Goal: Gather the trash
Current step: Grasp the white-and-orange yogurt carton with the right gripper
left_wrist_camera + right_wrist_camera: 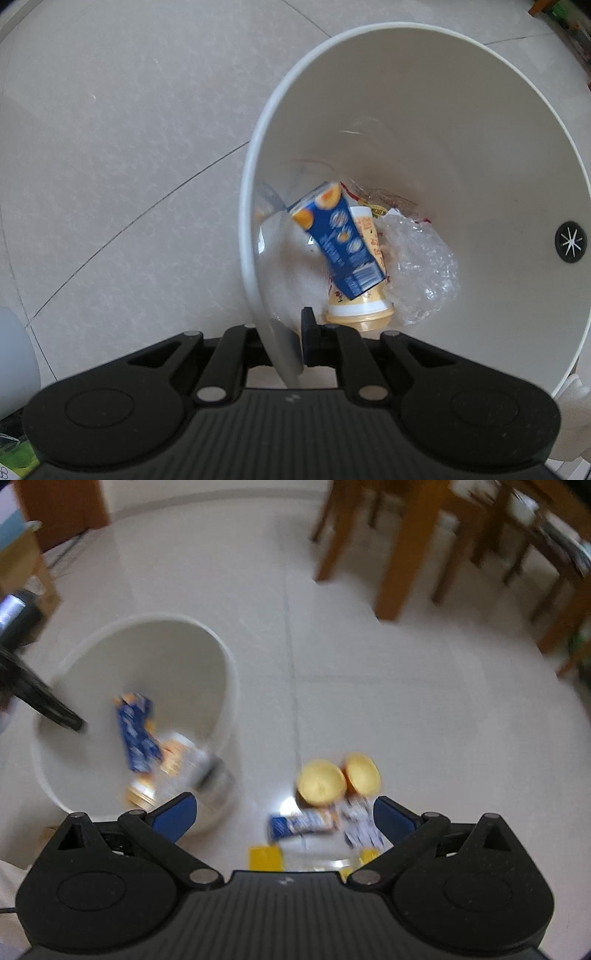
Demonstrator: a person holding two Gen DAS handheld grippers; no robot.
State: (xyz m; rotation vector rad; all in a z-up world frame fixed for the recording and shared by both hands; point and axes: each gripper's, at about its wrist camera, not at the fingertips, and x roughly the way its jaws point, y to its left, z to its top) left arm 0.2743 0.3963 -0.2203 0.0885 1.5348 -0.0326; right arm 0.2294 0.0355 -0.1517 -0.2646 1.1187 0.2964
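A white bin (443, 92) stands on the tiled floor. My left gripper (288, 347) points down and is shut on its near rim, with the wall between the fingers. Inside lie a blue carton (338, 240), a yellow bottle (365, 302) and crumpled clear plastic (424, 266). In the blurred right wrist view the bin (231, 686) is at the left, with the left gripper (75, 723) on its rim. My right gripper (284, 814) is open wide and empty over floor litter: two round yellow pieces (321, 781), a blue wrapper (303, 821), a blue-white wrapper (360, 827) and a yellow scrap (265, 857).
Wooden chair and table legs (402, 554) stand at the far right, and more wooden furniture (22, 565) at the far left. A white object (14, 354) sits at the left edge of the left wrist view. Pale tiles (406, 701) lie between bin and furniture.
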